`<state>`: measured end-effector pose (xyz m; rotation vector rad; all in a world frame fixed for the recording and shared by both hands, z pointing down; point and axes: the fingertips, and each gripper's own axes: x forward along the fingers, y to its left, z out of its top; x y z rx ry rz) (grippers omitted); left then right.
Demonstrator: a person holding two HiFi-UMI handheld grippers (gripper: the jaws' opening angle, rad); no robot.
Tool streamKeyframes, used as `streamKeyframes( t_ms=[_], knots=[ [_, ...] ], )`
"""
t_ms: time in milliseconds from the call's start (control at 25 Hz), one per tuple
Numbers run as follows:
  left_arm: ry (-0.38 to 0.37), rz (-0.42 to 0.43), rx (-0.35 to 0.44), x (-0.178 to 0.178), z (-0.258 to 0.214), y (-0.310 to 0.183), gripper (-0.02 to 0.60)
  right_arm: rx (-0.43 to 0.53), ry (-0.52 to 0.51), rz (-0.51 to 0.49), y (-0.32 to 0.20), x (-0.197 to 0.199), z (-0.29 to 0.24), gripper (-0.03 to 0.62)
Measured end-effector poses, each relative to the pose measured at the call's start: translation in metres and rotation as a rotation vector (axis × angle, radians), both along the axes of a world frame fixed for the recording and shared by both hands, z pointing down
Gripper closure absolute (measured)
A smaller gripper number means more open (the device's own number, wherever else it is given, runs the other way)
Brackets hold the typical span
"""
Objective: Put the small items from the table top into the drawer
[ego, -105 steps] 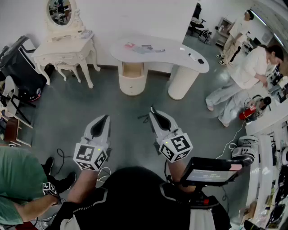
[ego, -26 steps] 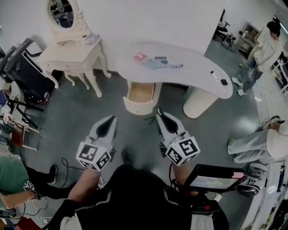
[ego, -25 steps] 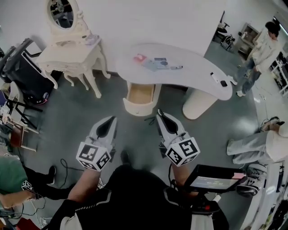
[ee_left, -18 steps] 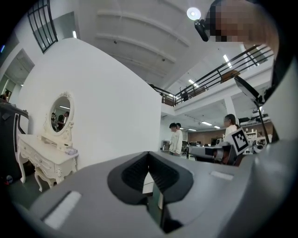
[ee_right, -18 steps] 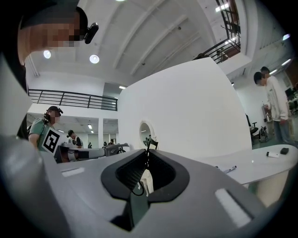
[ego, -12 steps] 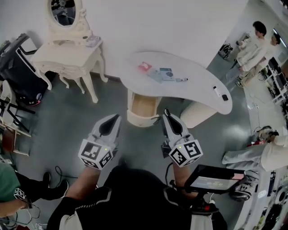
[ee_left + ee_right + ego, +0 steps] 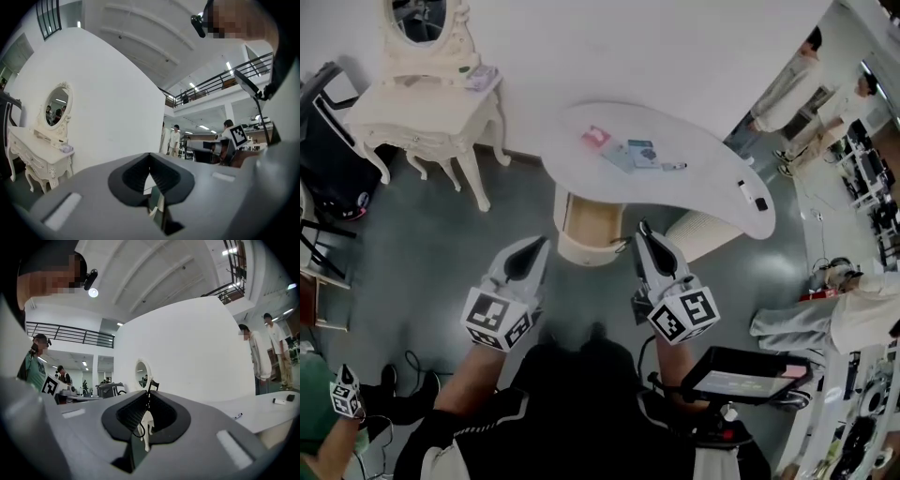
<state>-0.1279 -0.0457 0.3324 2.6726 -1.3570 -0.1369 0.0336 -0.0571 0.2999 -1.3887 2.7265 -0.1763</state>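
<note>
A curved white table [image 7: 703,183] stands ahead. On it lie a pink item [image 7: 595,139], two small flat cards [image 7: 634,153], a pen [image 7: 673,167], a white stick [image 7: 744,190] and a small black item [image 7: 761,203]. Under its left end a rounded pedestal holds an open drawer [image 7: 591,217] with a wooden inside. My left gripper [image 7: 539,242] and right gripper [image 7: 642,228] are held level, short of the table, tips pointing at the pedestal. Both are shut and empty. The right gripper view shows its tips [image 7: 149,392] together, with the pen [image 7: 238,416] on the table top beyond.
A cream vanity table [image 7: 422,103] with an oval mirror stands at the left, with a dark chair [image 7: 319,141] beside it. Several people stand or crouch at the right [image 7: 787,94]. A dark tablet on a stand [image 7: 741,373] is at my lower right. Grey floor lies between me and the table.
The table and open drawer have come nearer as I walk up. Both grippers have travelled forward with me, still shut and side by side.
</note>
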Motion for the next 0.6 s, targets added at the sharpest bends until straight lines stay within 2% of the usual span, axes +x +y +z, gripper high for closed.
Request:
streamKeyframes(
  t_ms=[360, 600],
  knots=[
    [-0.025, -0.015, 0.007, 0.017, -0.009, -0.041, 0.581, 0.008, -0.023, -0.029, -0.041, 0.016, -0.001, 0.571],
    [-0.036, -0.019, 0.045, 0.040, -0.025, -0.063, 0.581, 0.035, -0.040, -0.055, -0.073, 0.037, -0.013, 0.571]
  ],
)
